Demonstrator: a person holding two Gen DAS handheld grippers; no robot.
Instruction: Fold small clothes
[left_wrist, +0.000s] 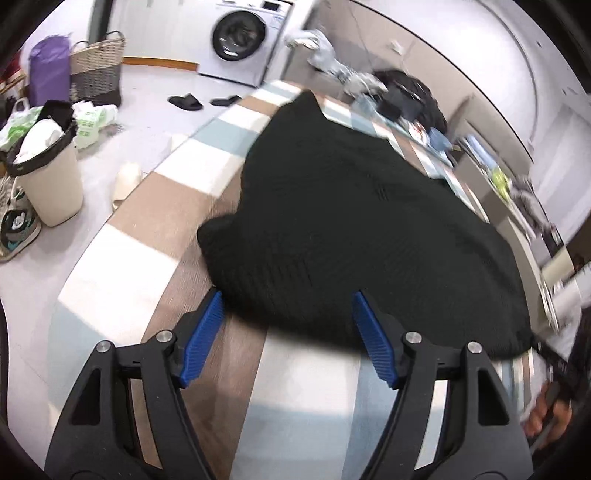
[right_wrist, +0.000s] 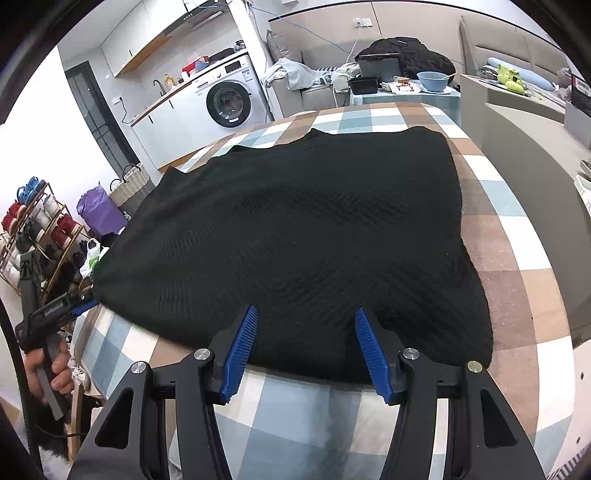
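A black knit garment (right_wrist: 295, 236) lies spread flat on the checked tablecloth (right_wrist: 517, 258). It also shows in the left wrist view (left_wrist: 351, 229). My left gripper (left_wrist: 288, 299) is open and empty, its blue pads at the garment's near edge. It also shows at the left of the right wrist view (right_wrist: 79, 302), at the garment's left corner. My right gripper (right_wrist: 304, 314) is open and empty, its blue fingertips (right_wrist: 243, 336) over the garment's near edge.
A washing machine (right_wrist: 225, 99) stands at the back. A bin (left_wrist: 48, 177), a wicker basket (left_wrist: 98, 70), a purple bag (left_wrist: 50, 68) and shoes lie on the floor at the left. A cluttered side table with a blue bowl (right_wrist: 432, 79) stands behind the table.
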